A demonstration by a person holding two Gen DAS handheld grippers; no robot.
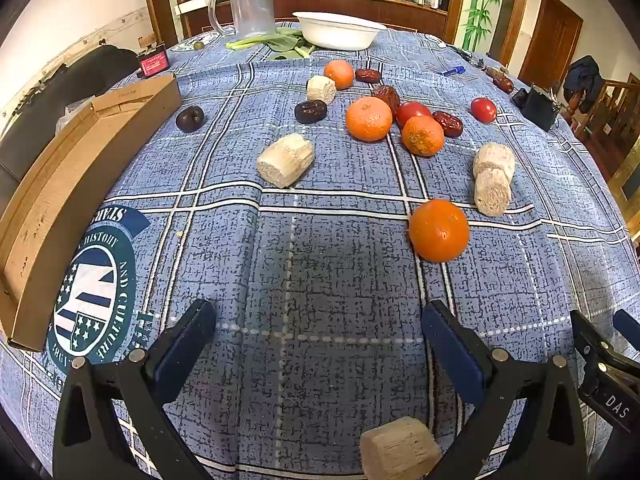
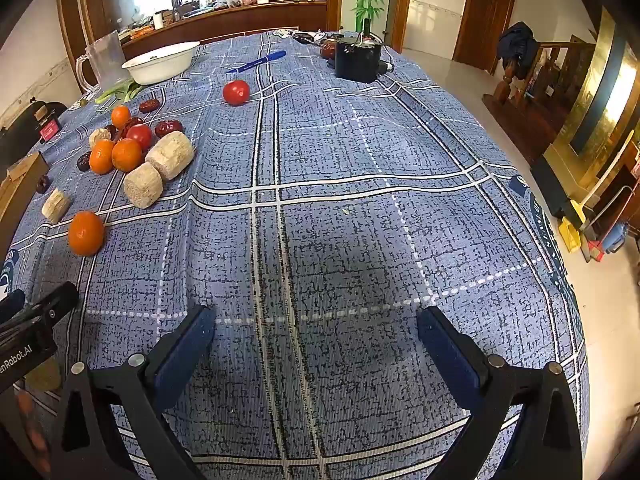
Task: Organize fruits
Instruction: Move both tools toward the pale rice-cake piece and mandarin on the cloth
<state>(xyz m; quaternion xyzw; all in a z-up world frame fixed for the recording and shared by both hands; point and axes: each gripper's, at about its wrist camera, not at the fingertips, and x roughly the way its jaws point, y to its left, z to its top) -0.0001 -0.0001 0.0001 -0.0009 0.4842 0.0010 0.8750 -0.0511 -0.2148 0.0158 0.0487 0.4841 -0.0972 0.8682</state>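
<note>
Fruit lies scattered on a blue checked tablecloth (image 1: 320,264). Nearest me is an orange (image 1: 439,231), with more oranges (image 1: 368,118) behind it among red dates (image 1: 448,123) and tomatoes (image 1: 483,110). Pale cut sugarcane chunks (image 1: 285,160) lie between them, and one chunk (image 1: 400,450) sits low between my left fingers. My left gripper (image 1: 320,316) is open over bare cloth. In the right wrist view my right gripper (image 2: 316,316) is open over bare cloth too, the fruit cluster (image 2: 127,155) far to its left and a lone tomato (image 2: 236,92) ahead.
A flat cardboard box (image 1: 80,184) lies along the left edge. A white bowl (image 1: 338,30), a clear mug (image 1: 250,6) and greens stand at the far side. A black device (image 2: 357,58) and a blue pen (image 2: 256,62) sit far right.
</note>
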